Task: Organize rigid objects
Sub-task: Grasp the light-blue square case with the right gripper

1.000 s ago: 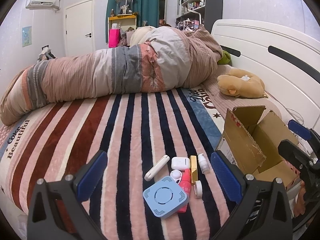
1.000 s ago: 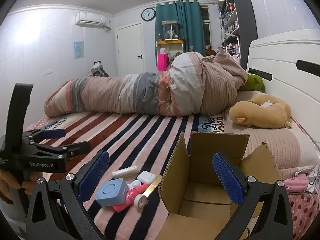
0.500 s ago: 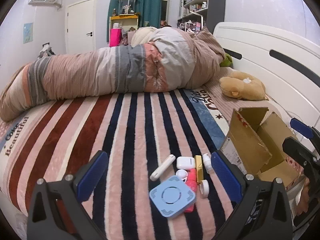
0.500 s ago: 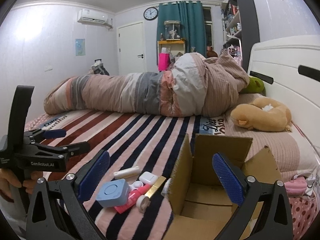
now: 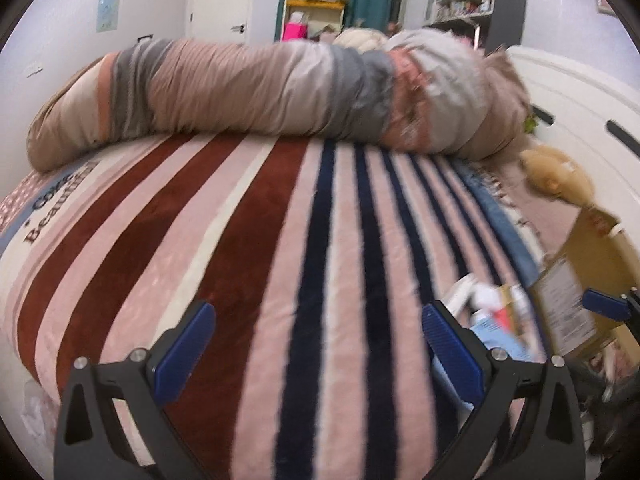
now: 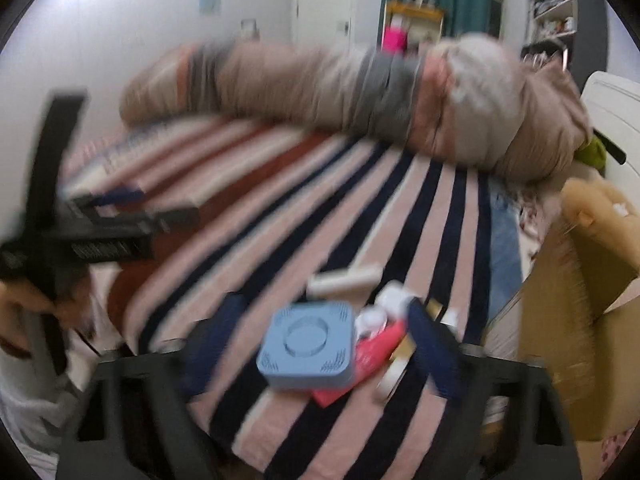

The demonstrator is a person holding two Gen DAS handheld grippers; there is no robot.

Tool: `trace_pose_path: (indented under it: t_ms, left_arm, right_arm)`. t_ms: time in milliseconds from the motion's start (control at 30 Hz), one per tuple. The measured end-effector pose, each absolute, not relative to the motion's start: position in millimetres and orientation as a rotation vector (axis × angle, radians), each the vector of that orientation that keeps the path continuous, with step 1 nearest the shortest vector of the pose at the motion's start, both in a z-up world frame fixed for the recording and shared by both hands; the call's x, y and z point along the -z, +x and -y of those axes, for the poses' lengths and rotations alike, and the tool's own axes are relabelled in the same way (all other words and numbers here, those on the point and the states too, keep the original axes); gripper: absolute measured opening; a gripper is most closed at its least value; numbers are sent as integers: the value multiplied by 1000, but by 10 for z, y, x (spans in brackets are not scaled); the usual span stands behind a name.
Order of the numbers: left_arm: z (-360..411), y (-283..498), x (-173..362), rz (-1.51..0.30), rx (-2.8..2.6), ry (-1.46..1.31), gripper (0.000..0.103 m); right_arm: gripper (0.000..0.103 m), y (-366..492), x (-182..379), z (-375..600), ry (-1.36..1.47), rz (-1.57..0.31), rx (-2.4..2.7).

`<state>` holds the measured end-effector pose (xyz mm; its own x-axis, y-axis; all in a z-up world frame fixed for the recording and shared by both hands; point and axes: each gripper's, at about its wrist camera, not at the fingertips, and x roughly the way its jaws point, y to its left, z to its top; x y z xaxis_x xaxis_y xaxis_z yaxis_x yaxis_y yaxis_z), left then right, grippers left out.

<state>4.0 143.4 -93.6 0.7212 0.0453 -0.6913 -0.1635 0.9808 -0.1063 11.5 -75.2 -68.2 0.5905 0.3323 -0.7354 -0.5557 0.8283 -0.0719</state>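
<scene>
Home bedroom, striped bed blanket [image 5: 320, 240], rolled duvet [image 5: 280, 92], headboard [image 5: 580, 112]

The left tongs [image 5: 314, 340] stand wide open, the two blue-padded fingers [image 5: 182, 346] spread far apart with nothing between them, angled down from above. The right tongs [image 6: 320, 344] are likewise spread open and hold nothing (that view is heavily blurred). In the right wrist view the left tongs appear again at the far left, seen side-on, with the person's left hand [image 6: 24, 306] wrapped around the handle beneath them.
</scene>
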Motion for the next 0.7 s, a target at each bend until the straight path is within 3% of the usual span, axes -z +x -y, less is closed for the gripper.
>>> trace_pose_path:
  t_ms: [200, 467, 533, 600, 700]
  left_arm:
    - [-1619, 84, 1272, -825, -91, -182, 102]
    - [-1647, 155, 1444, -874, 11, -178, 102]
    - [-1628, 160, 1435, -870, 42, -169, 102]
    - [-1586, 162, 1417, -868, 84, -150, 102]
    - [-1527, 189, 1381, -867, 141, -132, 102]
  right_arm:
    - [98, 261, 1224, 481, -499, -944, -440]
    - [98, 498, 1477, 260, -584, -1034, -435]
    - [96, 485, 1493, 223, -600, -1028, -441]
    - [79, 452, 1499, 184, -610, -1026, -450]
    - [79, 459, 1484, 173, -625, -1014, -454]
